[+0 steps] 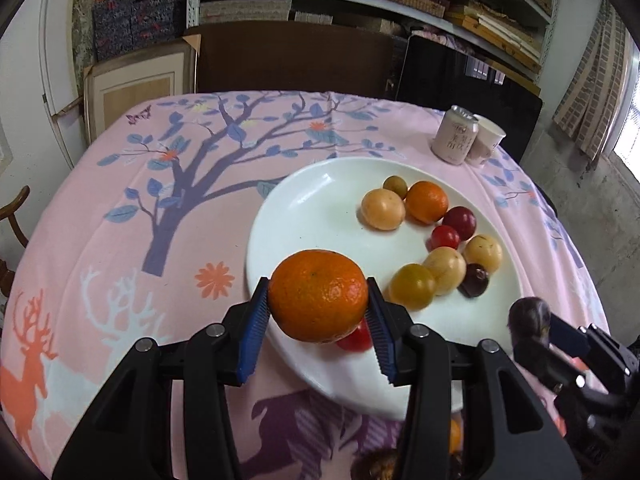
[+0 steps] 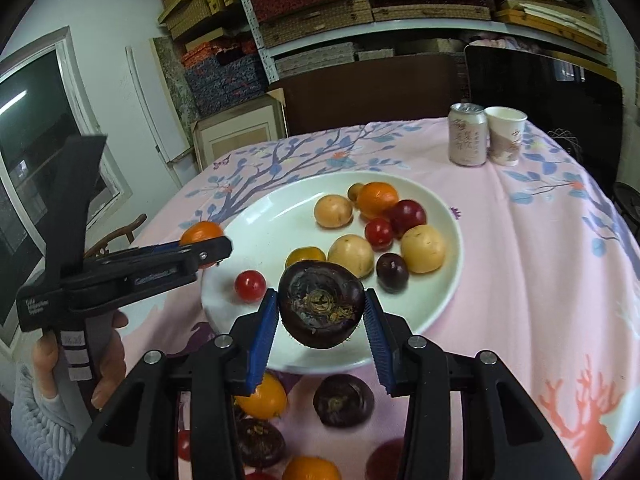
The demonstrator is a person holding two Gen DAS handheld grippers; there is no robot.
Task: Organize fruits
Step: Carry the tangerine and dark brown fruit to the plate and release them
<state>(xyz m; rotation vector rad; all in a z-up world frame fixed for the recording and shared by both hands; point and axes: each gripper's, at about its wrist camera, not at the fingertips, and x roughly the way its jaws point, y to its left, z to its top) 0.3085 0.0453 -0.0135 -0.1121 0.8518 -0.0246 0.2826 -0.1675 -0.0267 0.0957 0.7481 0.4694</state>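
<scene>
Both round fruits could slip: smooth skin held only at two sides may roll out of the ridged blue pads, and a drop onto the wide white ceramic plate (image 2: 444, 216) could scatter the small fruits already gathered on it, or send one rolling off the pink tree-and-deer printed table (image 2: 540, 280). The left tongs (image 1: 318, 312), spread about as wide as the fruit, pinch a large bright orange mandarin (image 1: 318, 295) above the plate's near-left rim, over a small red cherry tomato (image 1: 358, 338). The right tongs (image 2: 321, 316), similarly spread, pinch a dark purple, rough-skinned round fruit (image 2: 321, 310) above the plate's near rim. More oranges and dark fruits lie on the table just short of the plate, not yet gathered.
</scene>
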